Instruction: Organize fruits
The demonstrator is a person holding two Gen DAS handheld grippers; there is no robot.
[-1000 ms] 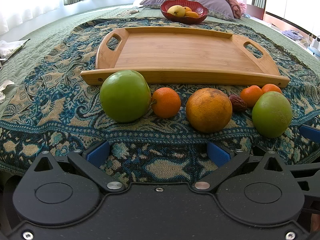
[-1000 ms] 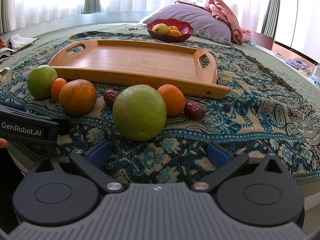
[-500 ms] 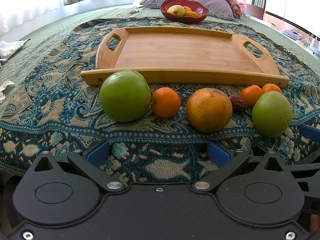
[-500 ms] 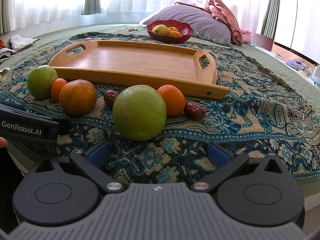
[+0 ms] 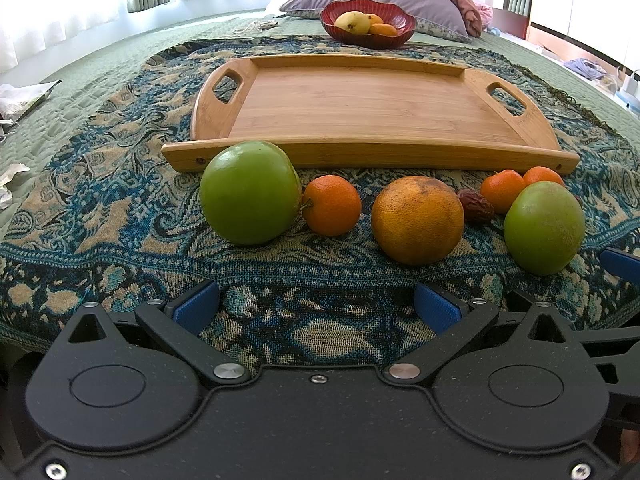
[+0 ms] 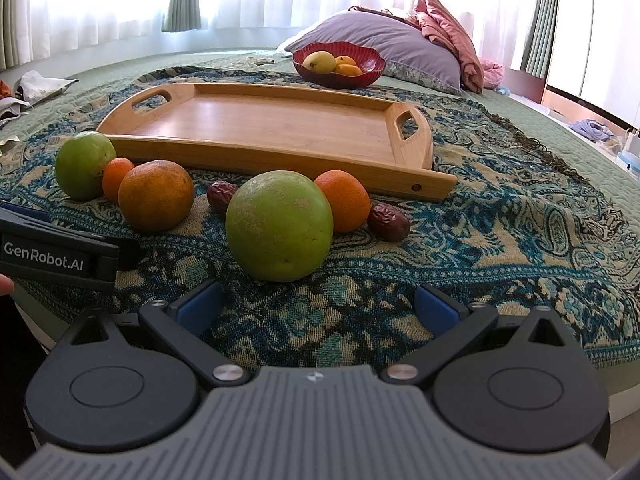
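Note:
A row of fruit lies on the patterned blanket in front of a bare wooden tray (image 5: 372, 104) (image 6: 272, 128). From the left: a green fruit (image 5: 250, 192) (image 6: 82, 165), a small tangerine (image 5: 332, 205) (image 6: 116, 178), a large orange (image 5: 417, 220) (image 6: 156, 196), a brown date (image 5: 476, 210) (image 6: 221, 195), more tangerines (image 5: 502, 190) (image 6: 345, 200), a second green fruit (image 5: 544, 227) (image 6: 279, 226) and another date (image 6: 388, 222). My left gripper (image 5: 318, 306) is open, short of the fruit row. My right gripper (image 6: 318, 306) is open just before the second green fruit.
A red bowl (image 5: 368, 24) (image 6: 340, 65) with yellow and orange fruit stands behind the tray, before a purple pillow (image 6: 380, 40). The left gripper's body (image 6: 56, 254) shows at the right wrist view's left edge. Papers (image 5: 20, 98) lie on the green bedspread, far left.

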